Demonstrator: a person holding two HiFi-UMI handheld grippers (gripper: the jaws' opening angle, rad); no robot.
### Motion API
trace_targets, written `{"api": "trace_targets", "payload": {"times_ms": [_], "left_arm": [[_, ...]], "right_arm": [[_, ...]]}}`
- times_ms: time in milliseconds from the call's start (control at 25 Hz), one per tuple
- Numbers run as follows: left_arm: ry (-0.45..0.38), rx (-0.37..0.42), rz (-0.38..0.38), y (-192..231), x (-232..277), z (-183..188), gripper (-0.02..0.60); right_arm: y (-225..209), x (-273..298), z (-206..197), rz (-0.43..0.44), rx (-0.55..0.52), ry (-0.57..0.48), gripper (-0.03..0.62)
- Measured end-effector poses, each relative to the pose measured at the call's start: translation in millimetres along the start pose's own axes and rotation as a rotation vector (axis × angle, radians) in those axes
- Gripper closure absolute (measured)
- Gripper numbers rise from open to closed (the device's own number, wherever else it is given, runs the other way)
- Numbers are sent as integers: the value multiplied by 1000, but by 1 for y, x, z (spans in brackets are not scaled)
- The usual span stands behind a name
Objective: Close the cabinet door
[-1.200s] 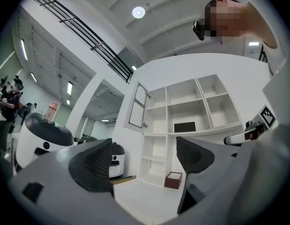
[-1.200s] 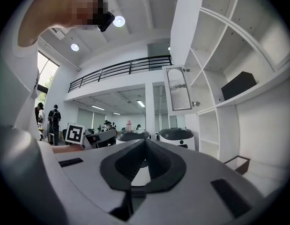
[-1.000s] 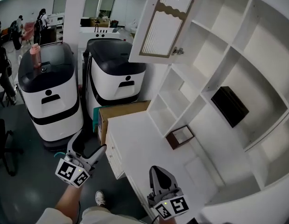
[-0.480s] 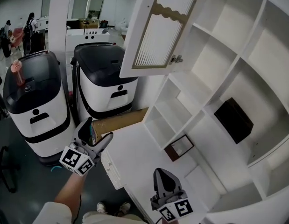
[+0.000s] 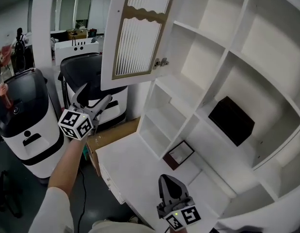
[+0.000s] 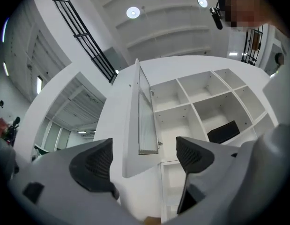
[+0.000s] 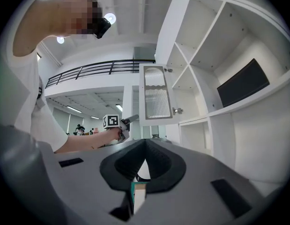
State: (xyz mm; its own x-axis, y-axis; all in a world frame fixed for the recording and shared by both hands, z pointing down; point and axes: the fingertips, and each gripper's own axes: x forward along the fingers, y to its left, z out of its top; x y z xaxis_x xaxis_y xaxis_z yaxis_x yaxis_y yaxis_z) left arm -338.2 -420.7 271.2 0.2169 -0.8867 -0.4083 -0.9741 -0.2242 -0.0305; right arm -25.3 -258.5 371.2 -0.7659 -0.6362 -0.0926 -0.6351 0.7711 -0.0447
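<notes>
The white cabinet door (image 5: 135, 33) with a ribbed glass panel stands swung open to the left of the white shelf cabinet (image 5: 222, 57). My left gripper (image 5: 93, 98) is raised just below and left of the door's lower edge, open, holding nothing. In the left gripper view the door (image 6: 144, 114) shows edge-on above the gap of the left gripper (image 6: 145, 158). Low over the white counter (image 5: 135, 169), my right gripper (image 5: 171, 191) is shut on nothing. The right gripper view shows the right gripper (image 7: 145, 146), the door (image 7: 158, 97) and the left gripper (image 7: 128, 122) beside it.
Two black-and-white machines (image 5: 23, 115) (image 5: 91, 74) stand on the floor at left, with a cardboard box (image 5: 111, 135) against the counter. A black box (image 5: 232, 120) lies on a shelf and a small brown frame (image 5: 178, 154) stands at the cabinet's foot. People stand far back left.
My left gripper has risen from near the floor-side of the counter up to the door's lower edge. The right gripper has stayed low over the counter.
</notes>
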Motion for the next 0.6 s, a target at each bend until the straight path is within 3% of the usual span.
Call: {"api": "trace_targets", "payload": {"times_ms": [240,360,480,600], "left_arm": [[6,32,-4,30,47,7,186],[-23,14,-16,36,52,11,320],[-24,-37,-20,44,58,12,350],[12,-30,-33,44,61,6,401]], "right_arm": [[-11,-7,3,-49,-6,-14,597],[-13,-9,2,-59,-1,-18,597],[-11,-11,2,-62,-5,-21,597],[-10,-16,2,-73,1,-22,597]]}}
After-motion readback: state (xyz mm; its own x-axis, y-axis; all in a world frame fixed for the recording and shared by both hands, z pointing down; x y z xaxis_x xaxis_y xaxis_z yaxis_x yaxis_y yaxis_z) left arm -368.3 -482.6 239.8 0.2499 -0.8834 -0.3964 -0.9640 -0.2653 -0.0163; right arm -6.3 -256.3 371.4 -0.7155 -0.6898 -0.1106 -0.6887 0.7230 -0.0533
